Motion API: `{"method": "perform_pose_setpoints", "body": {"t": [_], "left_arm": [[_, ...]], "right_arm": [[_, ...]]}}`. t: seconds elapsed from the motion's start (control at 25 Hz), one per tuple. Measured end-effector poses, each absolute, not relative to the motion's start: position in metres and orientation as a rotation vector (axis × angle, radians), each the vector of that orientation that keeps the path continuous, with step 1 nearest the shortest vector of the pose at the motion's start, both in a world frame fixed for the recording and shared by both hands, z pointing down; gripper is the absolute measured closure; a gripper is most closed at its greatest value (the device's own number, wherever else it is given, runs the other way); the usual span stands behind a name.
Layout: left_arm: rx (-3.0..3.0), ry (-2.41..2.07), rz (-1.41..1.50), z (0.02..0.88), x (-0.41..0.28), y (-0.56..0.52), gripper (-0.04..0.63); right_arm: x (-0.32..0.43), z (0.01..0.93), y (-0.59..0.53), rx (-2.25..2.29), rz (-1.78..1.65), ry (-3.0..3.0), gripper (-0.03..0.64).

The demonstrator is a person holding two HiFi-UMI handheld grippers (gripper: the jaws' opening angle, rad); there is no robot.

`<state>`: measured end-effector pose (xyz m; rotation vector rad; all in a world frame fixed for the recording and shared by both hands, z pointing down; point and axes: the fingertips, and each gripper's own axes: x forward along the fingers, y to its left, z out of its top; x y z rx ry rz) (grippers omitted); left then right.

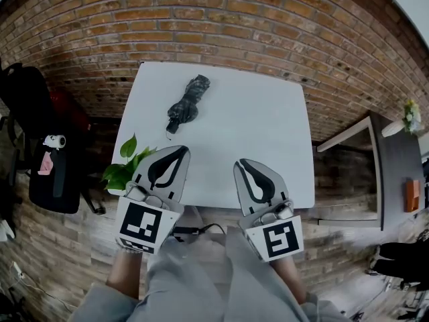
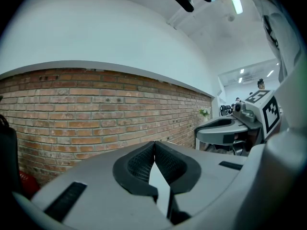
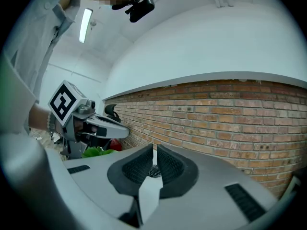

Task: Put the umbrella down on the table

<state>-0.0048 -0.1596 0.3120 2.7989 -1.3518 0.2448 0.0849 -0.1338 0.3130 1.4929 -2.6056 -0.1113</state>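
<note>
Umbrella [image 1: 188,103] on table [image 1: 268,133], plant [image 1: 127,163] at corner

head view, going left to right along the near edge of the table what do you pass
green plant → left gripper → right gripper → dark side table

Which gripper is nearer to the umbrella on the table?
Left. The left gripper is straight before the umbrella, on the person's side; the right gripper is farther, off to its right.
</note>
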Motion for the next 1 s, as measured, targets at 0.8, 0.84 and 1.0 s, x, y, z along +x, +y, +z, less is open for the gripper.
{"method": "perform_pose_setpoints", "body": {"t": [0.8, 0.84, 1.0], "left_arm": [[2.769, -1.376, 0.228, 0.312, -0.010, -0.155, 0.575], [2.769, -1.379, 0.226, 0.312, -0.011, -0.155, 0.575], [2.763, -1.394, 0.213, 0.312, -0.013, -0.155, 0.575]], "right_arm": [[0.087, 0.313, -0.123, 1.469, -0.149, -2.587, 0.560], [0.087, 0.312, -0.123, 1.476, -0.149, -2.591, 0.560], [0.087, 0.313, -0.123, 1.482, -0.147, -2.596, 0.560]]}}
